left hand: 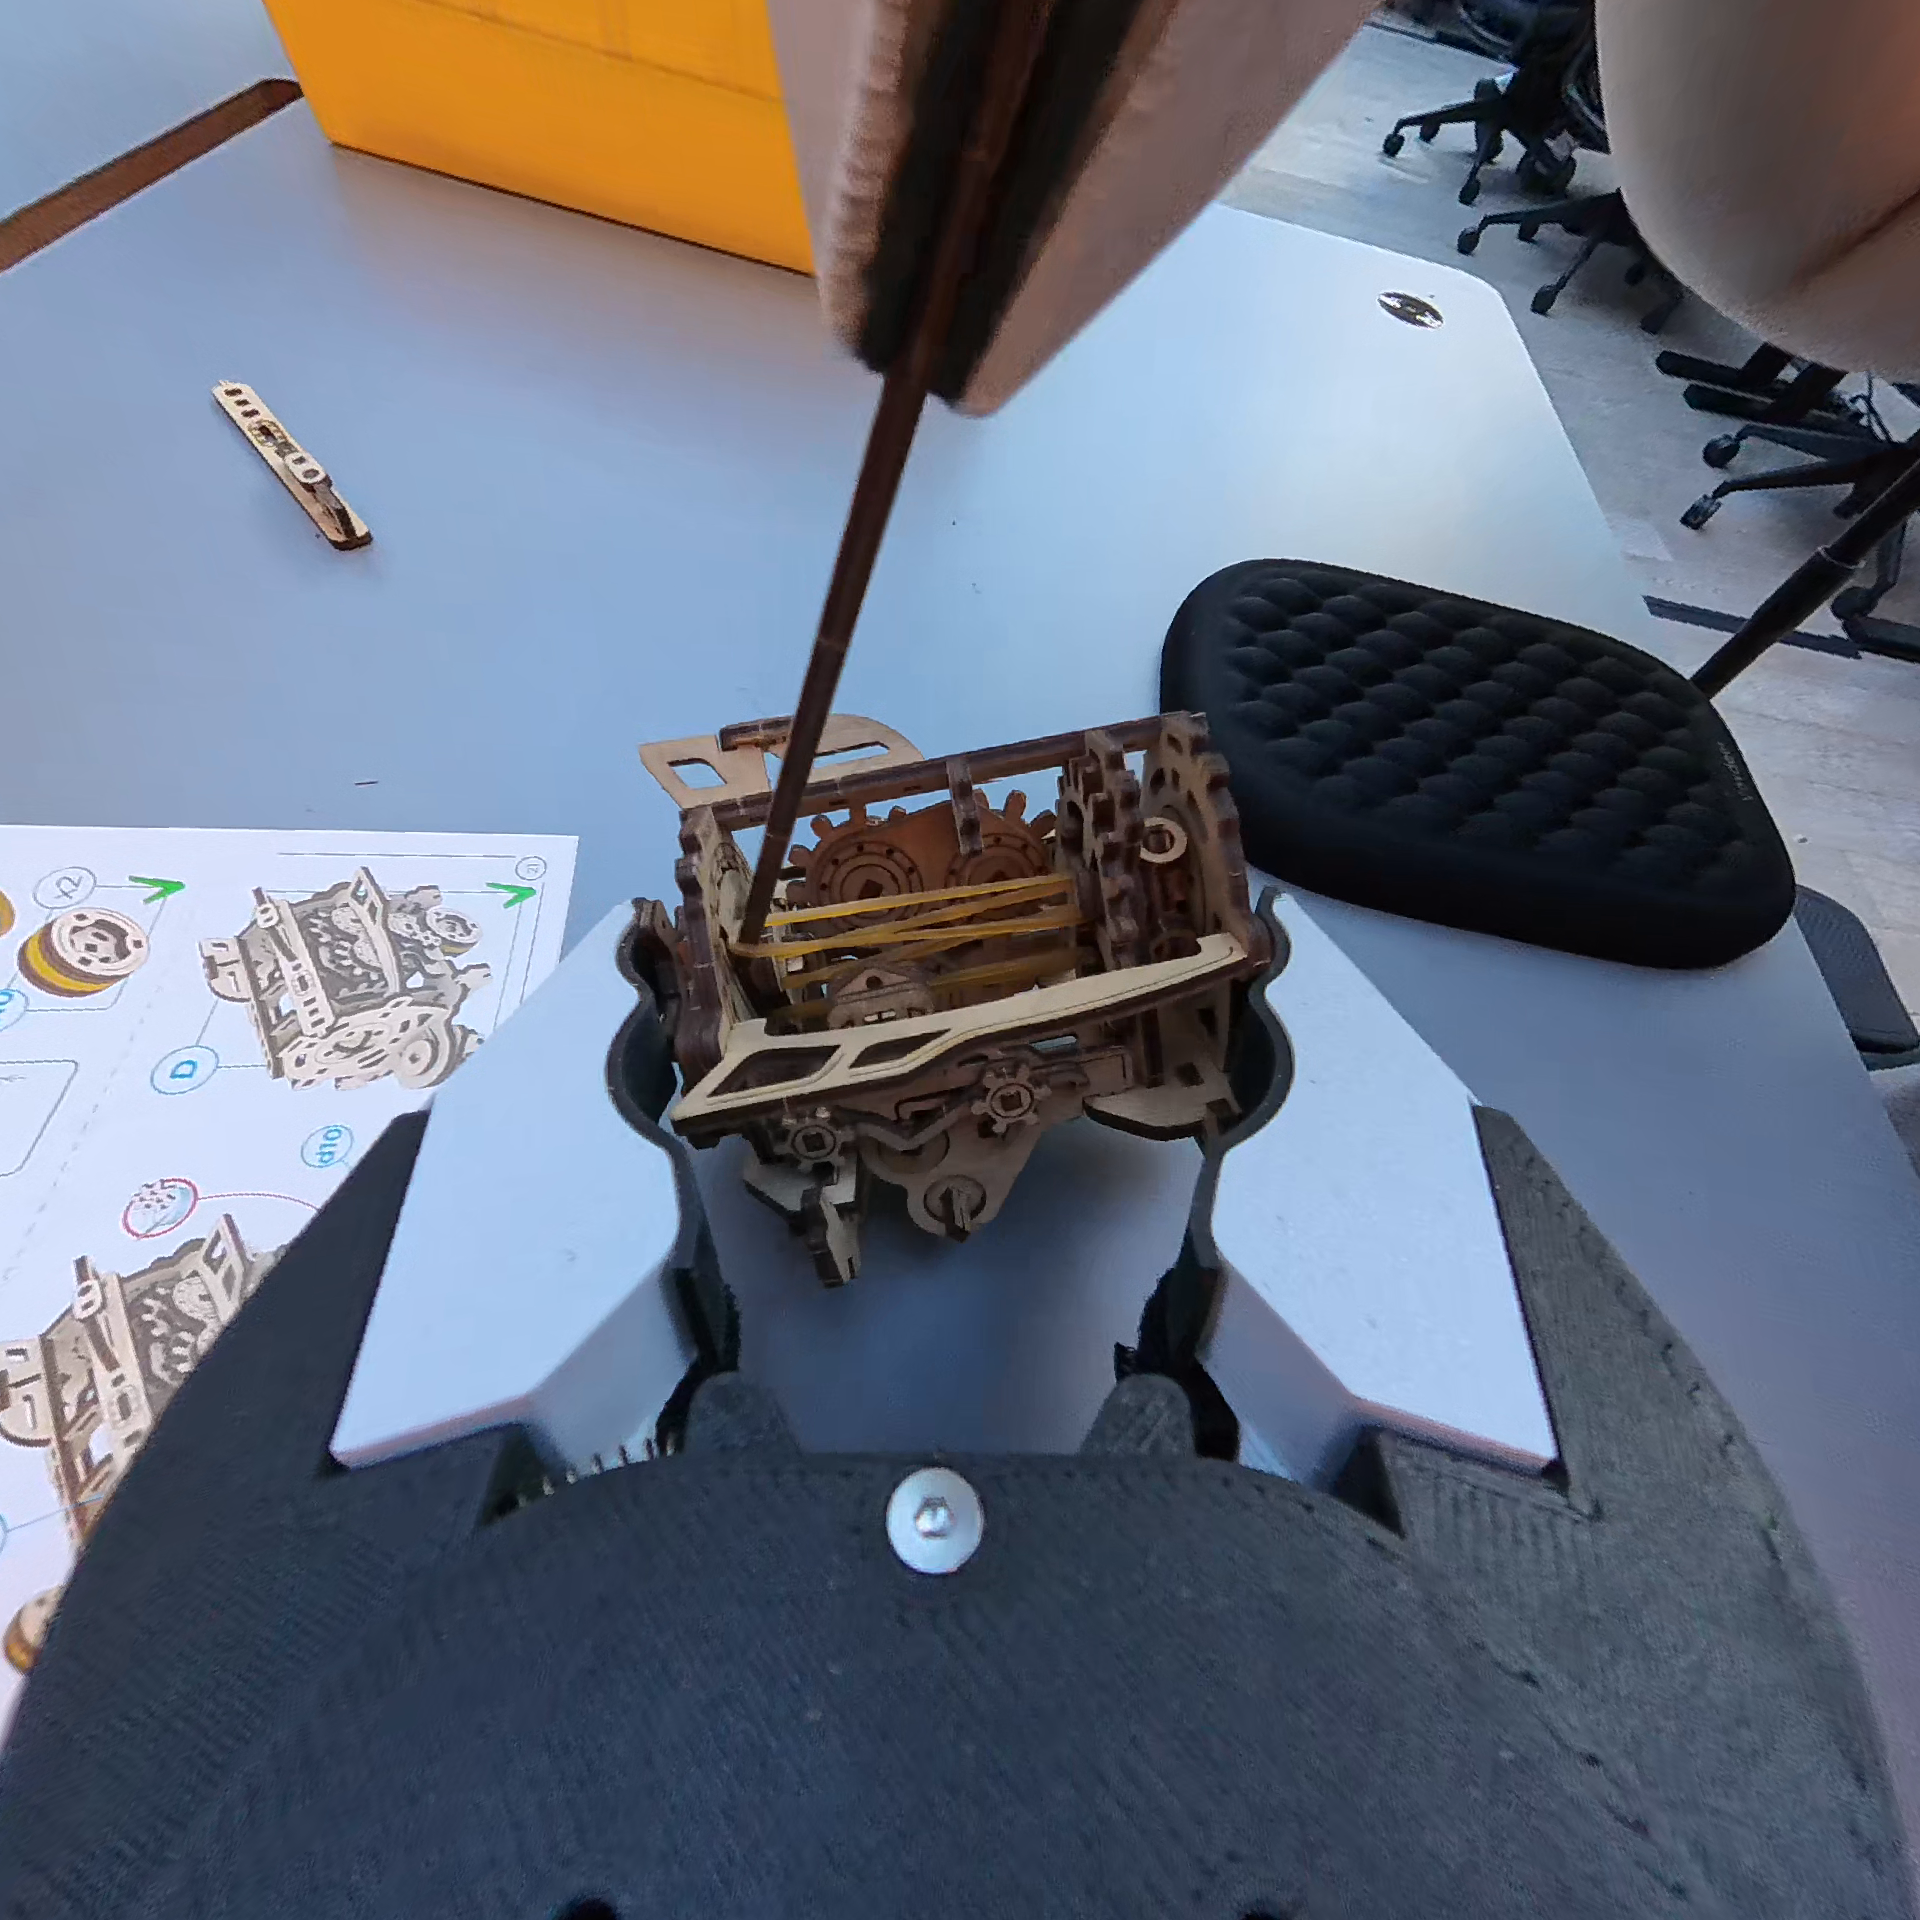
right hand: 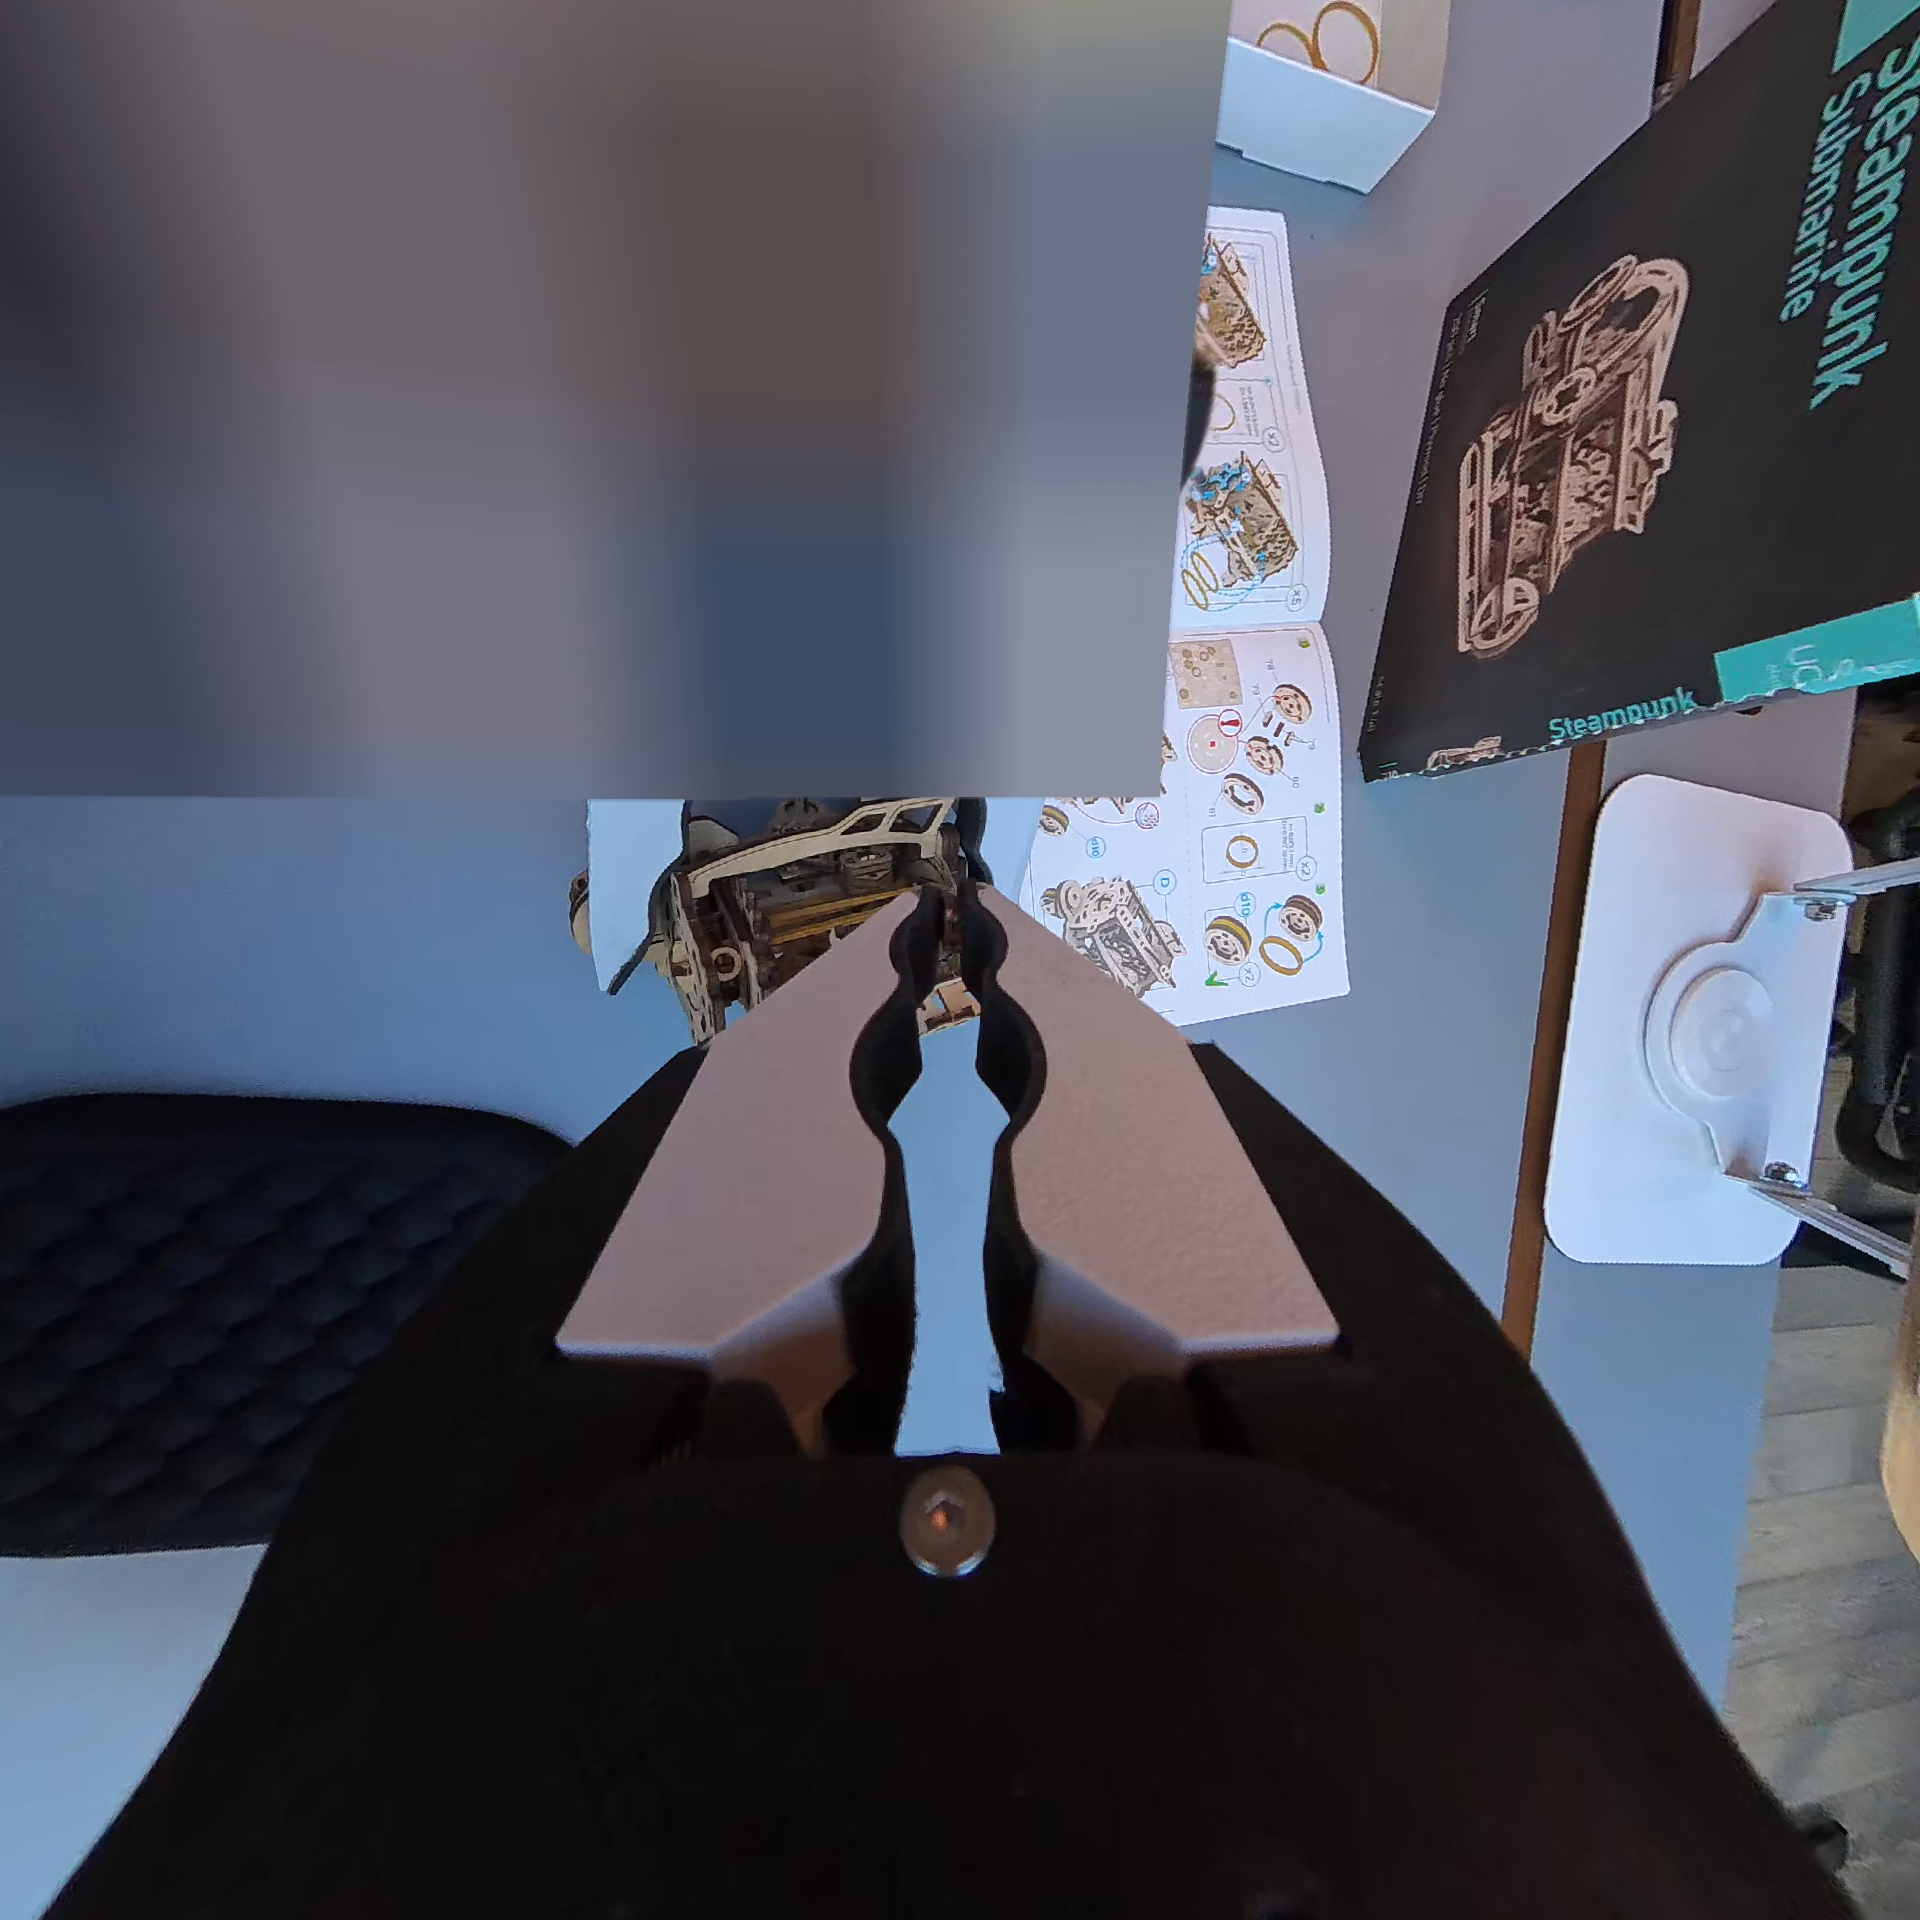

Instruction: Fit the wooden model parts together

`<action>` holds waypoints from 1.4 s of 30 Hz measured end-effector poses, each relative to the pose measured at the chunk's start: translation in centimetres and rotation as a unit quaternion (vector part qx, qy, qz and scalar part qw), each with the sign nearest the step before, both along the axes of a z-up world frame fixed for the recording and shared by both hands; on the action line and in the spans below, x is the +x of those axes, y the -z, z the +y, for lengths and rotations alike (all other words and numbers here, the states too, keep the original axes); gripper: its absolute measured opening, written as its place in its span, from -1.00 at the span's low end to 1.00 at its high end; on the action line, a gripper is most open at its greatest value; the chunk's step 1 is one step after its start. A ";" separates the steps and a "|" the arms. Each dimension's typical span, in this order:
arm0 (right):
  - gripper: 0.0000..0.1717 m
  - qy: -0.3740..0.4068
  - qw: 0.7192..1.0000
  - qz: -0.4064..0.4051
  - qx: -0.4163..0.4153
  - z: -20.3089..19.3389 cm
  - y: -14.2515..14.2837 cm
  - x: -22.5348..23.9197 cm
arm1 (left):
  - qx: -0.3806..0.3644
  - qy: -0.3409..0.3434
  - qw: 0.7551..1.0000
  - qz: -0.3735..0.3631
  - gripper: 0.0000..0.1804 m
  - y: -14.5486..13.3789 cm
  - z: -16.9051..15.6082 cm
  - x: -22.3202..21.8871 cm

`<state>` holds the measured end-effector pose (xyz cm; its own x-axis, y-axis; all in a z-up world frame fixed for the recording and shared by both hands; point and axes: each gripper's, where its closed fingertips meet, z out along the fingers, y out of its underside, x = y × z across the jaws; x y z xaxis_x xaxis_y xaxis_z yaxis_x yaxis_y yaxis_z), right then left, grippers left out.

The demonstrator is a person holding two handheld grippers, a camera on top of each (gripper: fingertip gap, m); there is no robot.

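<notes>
The left gripper [left hand: 951, 997] stood wide, its pads pressed on either flank of the wooden model [left hand: 956, 966], which sat on the grey table [left hand: 520, 644] at the centre of the left wrist view. From twelve o'clock the right gripper [left hand: 925, 353] came down, clamped narrow on a thin dark stick [left hand: 831, 644] whose tip sat among the yellow rubber bands [left hand: 925, 914]. A loose wooden strip [left hand: 293, 464] lay at ten o'clock, the instruction sheet [left hand: 260, 997] at nine, a black cushion [left hand: 1475, 758] at two.
</notes>
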<state>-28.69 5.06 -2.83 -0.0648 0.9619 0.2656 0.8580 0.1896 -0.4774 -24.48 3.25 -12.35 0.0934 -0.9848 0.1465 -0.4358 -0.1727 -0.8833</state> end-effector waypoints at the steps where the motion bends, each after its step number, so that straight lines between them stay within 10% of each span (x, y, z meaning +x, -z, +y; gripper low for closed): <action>1: -0.99 0.001 1.000 0.003 0.004 -0.1 0.0 0.0 | 0.003 0.000 1.000 0.001 0.21 0.0 0.0 0.0; 42: -0.99 0.016 0.999 -0.039 0.019 -2.7 0.3 0.5 | 0.011 -0.011 1.000 0.006 0.21 0.1 0.3 0.1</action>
<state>-28.24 2.36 -3.18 -0.0564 0.9534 0.2965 0.8982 0.1781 -0.4019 -24.40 3.53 -12.46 0.1159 -0.9856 0.1234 -0.4430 -0.1625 -0.8817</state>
